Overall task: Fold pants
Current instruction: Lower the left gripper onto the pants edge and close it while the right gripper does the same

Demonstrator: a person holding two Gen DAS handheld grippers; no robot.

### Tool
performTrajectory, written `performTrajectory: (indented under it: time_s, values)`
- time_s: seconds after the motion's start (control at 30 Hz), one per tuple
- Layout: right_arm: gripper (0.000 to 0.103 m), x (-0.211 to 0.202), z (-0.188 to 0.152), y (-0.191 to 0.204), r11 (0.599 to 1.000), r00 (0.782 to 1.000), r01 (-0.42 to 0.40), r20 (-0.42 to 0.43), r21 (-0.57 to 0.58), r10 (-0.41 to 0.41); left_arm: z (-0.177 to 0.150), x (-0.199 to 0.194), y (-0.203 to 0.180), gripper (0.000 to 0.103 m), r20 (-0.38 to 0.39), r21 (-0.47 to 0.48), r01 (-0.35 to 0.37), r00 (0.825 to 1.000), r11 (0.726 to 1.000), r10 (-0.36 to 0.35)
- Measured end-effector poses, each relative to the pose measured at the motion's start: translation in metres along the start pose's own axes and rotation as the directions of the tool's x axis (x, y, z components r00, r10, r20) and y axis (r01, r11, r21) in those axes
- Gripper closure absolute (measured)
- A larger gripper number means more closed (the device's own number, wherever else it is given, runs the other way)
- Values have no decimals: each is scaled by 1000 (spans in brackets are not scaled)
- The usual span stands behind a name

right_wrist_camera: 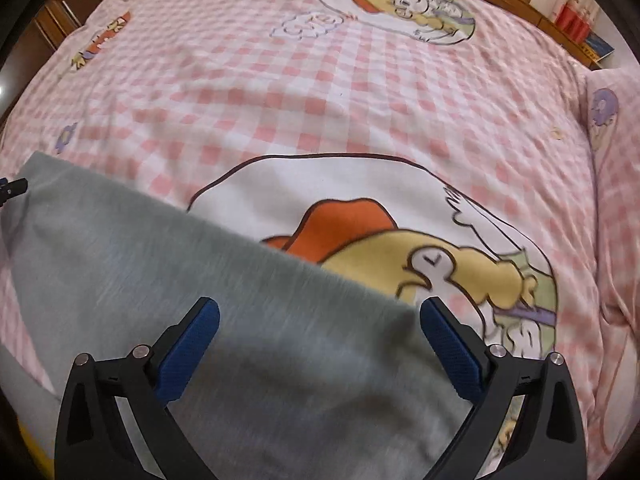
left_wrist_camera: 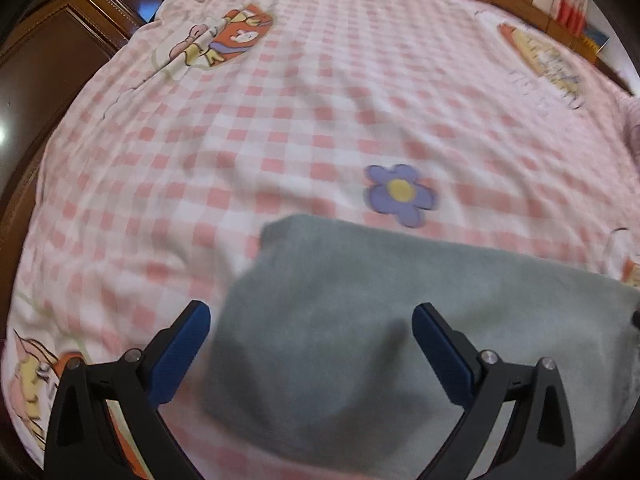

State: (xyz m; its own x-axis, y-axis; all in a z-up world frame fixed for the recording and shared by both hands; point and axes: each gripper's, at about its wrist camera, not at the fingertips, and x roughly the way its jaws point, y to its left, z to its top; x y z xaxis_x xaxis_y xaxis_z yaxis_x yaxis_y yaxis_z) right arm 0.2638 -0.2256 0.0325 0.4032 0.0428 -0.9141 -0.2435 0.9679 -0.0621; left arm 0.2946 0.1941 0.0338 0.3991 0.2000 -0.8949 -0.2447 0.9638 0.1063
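Grey pants [left_wrist_camera: 360,320] lie flat on the pink checked bedspread [left_wrist_camera: 280,120], folded into a broad band. In the left wrist view my left gripper [left_wrist_camera: 310,316] is open above the band's left end, its blue pads [left_wrist_camera: 184,344] wide apart with cloth below them. In the right wrist view the pants [right_wrist_camera: 180,280] run from the far left down to the near edge. My right gripper [right_wrist_camera: 320,312] is open over their right end, nothing between its fingers. The left gripper's tip [right_wrist_camera: 14,190] shows at the left border.
The bedspread [right_wrist_camera: 360,100] carries cartoon prints and a purple flower [left_wrist_camera: 400,194]. Dark wooden cabinets [left_wrist_camera: 60,52] stand along the bed's left side. A pillow [right_wrist_camera: 616,160] lies at the right. A wooden ledge with red items [right_wrist_camera: 576,20] runs behind the bed.
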Motion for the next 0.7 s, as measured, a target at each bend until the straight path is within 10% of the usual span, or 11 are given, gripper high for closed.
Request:
performTrajectory:
  time_s: [0.5, 0.7]
  values:
    - [0, 52, -4, -10, 997, 996, -68, -50, 29, 69, 10, 45, 11, 1, 20, -30, 49, 999, 998, -48]
    - [0, 49, -22, -12, 998, 997, -53, 65, 37, 50, -1, 32, -4, 22, 32, -52, 36, 999, 998, -34]
